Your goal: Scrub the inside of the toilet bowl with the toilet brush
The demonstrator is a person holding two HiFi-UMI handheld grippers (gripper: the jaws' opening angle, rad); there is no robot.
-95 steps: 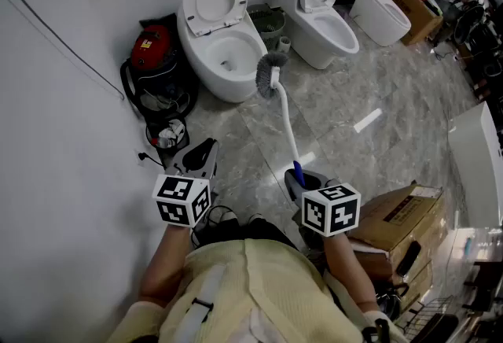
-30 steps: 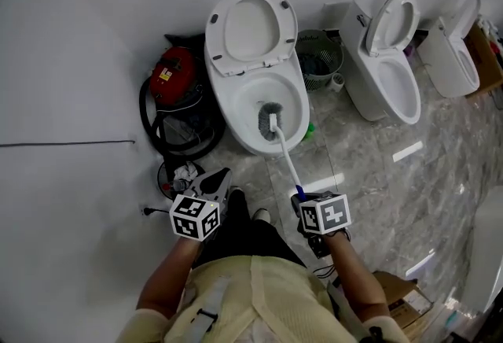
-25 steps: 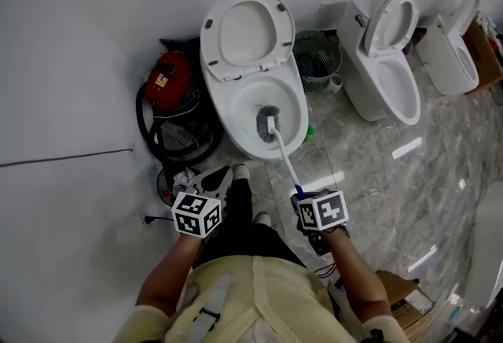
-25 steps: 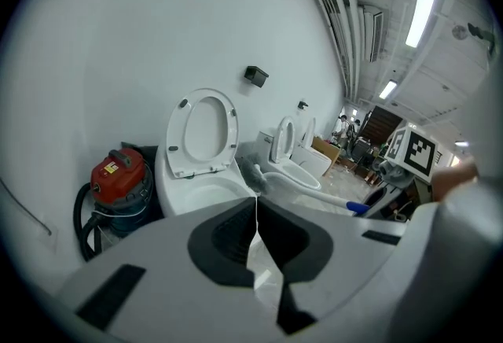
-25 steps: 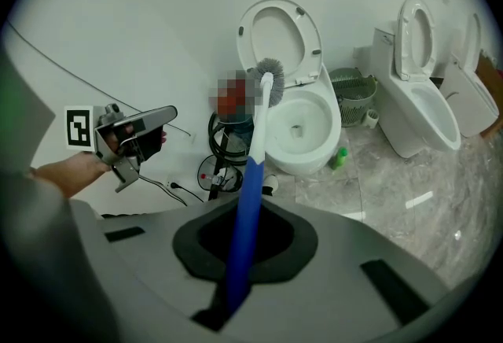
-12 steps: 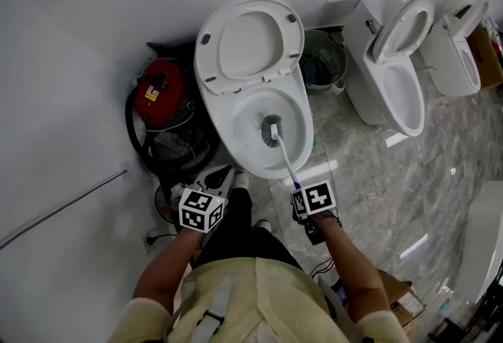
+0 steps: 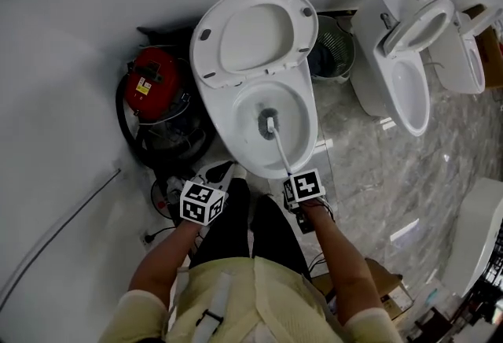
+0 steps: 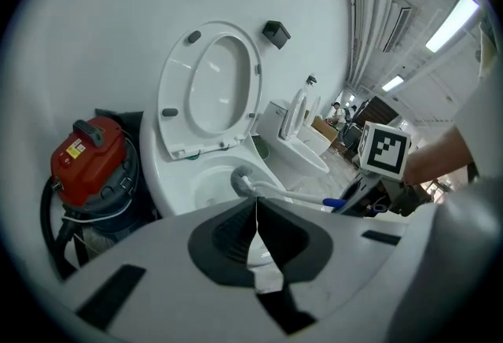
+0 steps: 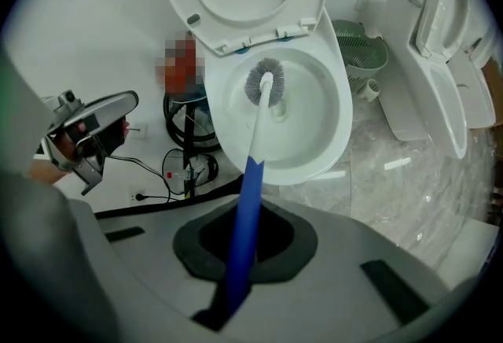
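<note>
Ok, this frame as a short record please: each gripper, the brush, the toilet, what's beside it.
left gripper: fingers shut, empty, held clear of the bowl
right gripper: fingers shut on the blue handle end of the toilet brush
brush head: down inside the toilet bowl; contact with the porcelain not clear
seat and lid: raised
beside the toilet, head view: red vacuum at left, mesh bin at right, second toilet further right
</note>
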